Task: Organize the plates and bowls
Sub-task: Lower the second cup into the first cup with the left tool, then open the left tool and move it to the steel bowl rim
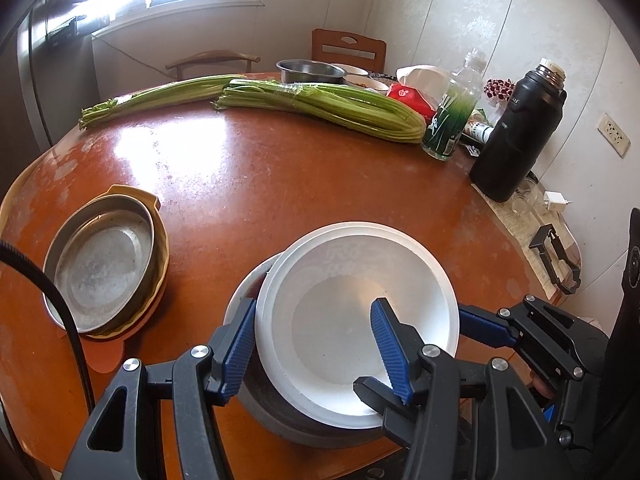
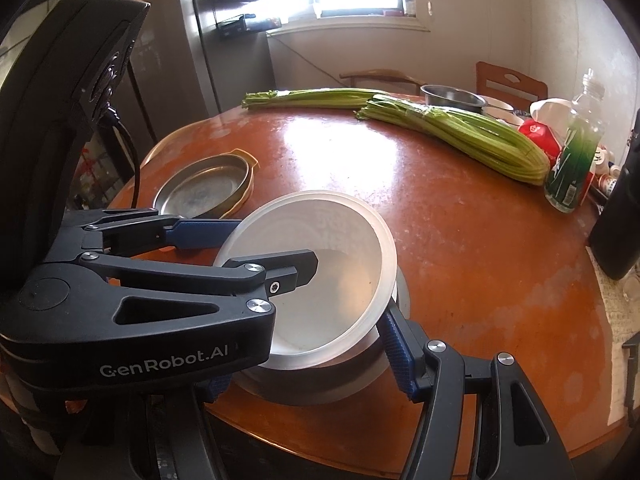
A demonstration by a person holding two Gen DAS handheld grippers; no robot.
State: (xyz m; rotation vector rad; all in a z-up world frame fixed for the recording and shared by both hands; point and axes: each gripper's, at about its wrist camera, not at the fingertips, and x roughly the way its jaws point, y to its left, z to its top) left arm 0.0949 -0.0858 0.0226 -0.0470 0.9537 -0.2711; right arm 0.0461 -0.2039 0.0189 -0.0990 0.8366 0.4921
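A white plastic bowl (image 1: 356, 300) (image 2: 320, 264) sits tilted inside a grey metal bowl (image 1: 288, 420) (image 2: 320, 384) at the table's near edge. My left gripper (image 1: 316, 348) (image 2: 240, 246) is open around the white bowl's near-left rim, one finger outside and one inside the bowl. My right gripper (image 2: 308, 364) (image 1: 472, 332) is open around the grey bowl from the right; whether its fingers touch the bowl I cannot tell. A metal plate (image 1: 100, 268) (image 2: 200, 192) rests in a yellow dish (image 1: 160, 248) (image 2: 246, 184) to the left.
Round brown table (image 1: 280, 184) (image 2: 480, 248). Two celery bundles (image 1: 328, 104) (image 2: 460, 128) lie across the far side. A steel bowl (image 1: 308, 70), a green bottle (image 1: 452, 120) (image 2: 572, 168), a red packet (image 1: 412, 96) and a black thermos (image 1: 516, 132) stand at the far right.
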